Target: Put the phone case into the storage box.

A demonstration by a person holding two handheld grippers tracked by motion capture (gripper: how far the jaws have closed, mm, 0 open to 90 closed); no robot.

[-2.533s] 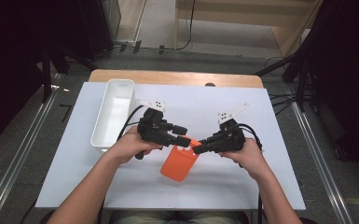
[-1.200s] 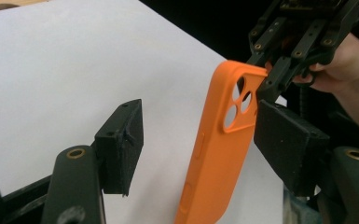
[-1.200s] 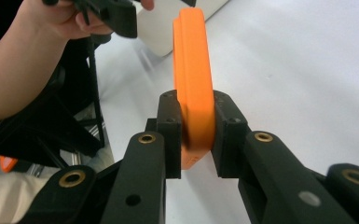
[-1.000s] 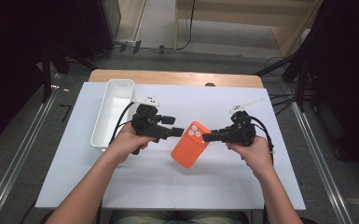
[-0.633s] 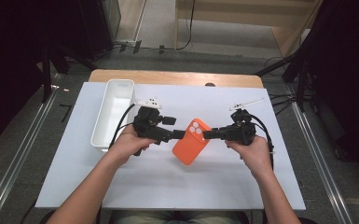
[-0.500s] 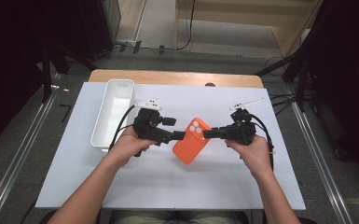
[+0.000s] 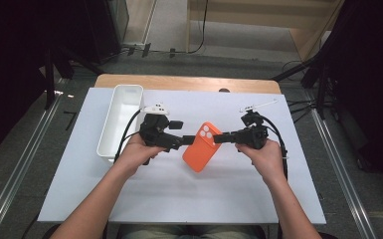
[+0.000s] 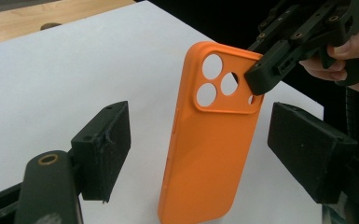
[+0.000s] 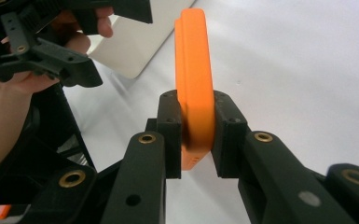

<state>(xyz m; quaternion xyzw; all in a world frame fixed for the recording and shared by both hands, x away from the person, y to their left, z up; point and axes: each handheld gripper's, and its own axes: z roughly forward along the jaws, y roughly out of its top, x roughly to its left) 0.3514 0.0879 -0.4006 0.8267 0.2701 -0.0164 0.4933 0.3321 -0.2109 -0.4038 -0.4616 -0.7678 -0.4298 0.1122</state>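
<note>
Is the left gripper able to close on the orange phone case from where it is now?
Probably yes. The left gripper stands open with the orange phone case between its jaws, nothing between them. The right gripper pinches only the camera end, leaving the case's sides free.

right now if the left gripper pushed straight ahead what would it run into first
The orange phone case: it stands right between the left gripper's open fingers, held at its camera end by the right gripper. How near it is stays unclear.

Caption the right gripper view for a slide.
Right hand-held gripper clamps the orange phone case edge-on above the white table.
</note>
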